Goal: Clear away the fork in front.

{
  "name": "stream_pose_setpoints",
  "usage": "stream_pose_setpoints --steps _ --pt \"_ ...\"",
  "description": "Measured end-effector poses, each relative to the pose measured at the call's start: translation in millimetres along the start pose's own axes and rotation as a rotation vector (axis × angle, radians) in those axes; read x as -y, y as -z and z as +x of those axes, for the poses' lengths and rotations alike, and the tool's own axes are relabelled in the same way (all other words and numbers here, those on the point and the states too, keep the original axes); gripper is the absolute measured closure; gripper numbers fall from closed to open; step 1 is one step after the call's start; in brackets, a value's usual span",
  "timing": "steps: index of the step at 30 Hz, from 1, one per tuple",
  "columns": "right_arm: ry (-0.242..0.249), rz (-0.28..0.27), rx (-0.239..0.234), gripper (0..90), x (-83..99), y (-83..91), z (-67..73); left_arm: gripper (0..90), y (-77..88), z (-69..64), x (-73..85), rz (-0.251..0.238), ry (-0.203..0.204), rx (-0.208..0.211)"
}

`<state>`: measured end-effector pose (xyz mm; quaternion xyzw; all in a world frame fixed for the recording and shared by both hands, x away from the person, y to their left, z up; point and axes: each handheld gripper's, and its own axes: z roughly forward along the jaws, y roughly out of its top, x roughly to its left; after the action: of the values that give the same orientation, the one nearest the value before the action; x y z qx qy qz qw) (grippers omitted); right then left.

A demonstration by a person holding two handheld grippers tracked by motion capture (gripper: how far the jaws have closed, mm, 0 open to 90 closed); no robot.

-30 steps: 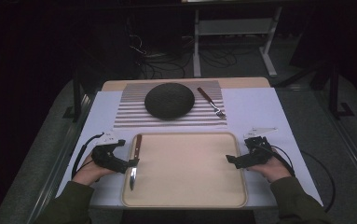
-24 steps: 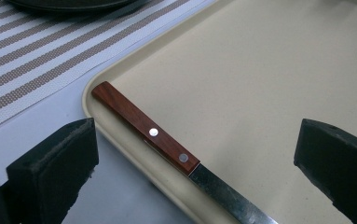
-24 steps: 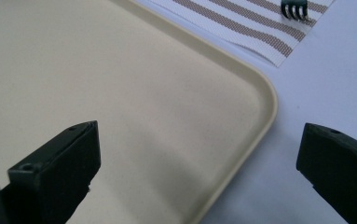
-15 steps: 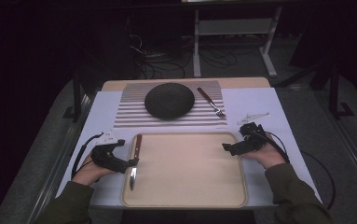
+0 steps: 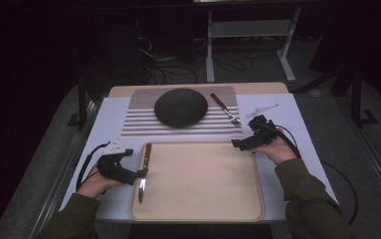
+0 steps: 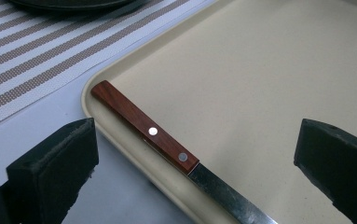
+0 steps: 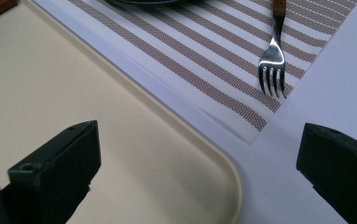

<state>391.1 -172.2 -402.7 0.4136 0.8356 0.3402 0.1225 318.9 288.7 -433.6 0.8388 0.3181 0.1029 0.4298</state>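
While I held my left gripper (image 5: 137, 174) with its jaws spread wide and clamped on nothing, the knife (image 6: 167, 145) lay between them, resting along the left rim of the beige tray (image 5: 198, 214), its wooden handle pointing away from me and the blade toward me. My right gripper (image 5: 238, 145) was likewise wide apart and empty, hovering over the tray's far right corner. Beyond it the fork (image 7: 273, 56) lay on the striped placemat (image 5: 138, 119), tines toward me, just beside the dark round plate (image 5: 180, 106). Both sat on the white tabletop (image 5: 103, 119).
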Motion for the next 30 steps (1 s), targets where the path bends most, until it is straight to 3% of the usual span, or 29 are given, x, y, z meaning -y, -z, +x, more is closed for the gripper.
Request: stream_pose_setpoints --steps 18,22,30 --pt "-0.005 0.081 0.041 1.9 -49.9 -34.2 -27.7 0.0 1.4 0.4 -0.4 -0.009 0.003 -0.001" --pt "-0.019 0.086 0.052 4.8 -60.4 -40.2 -37.1 0.0 1.2 0.3 -0.5 -0.010 0.004 0.001" --pt "0.003 0.126 0.056 15.5 -77.6 -55.0 -47.4 0.0 1.7 0.5 -0.9 -0.016 0.005 0.003"
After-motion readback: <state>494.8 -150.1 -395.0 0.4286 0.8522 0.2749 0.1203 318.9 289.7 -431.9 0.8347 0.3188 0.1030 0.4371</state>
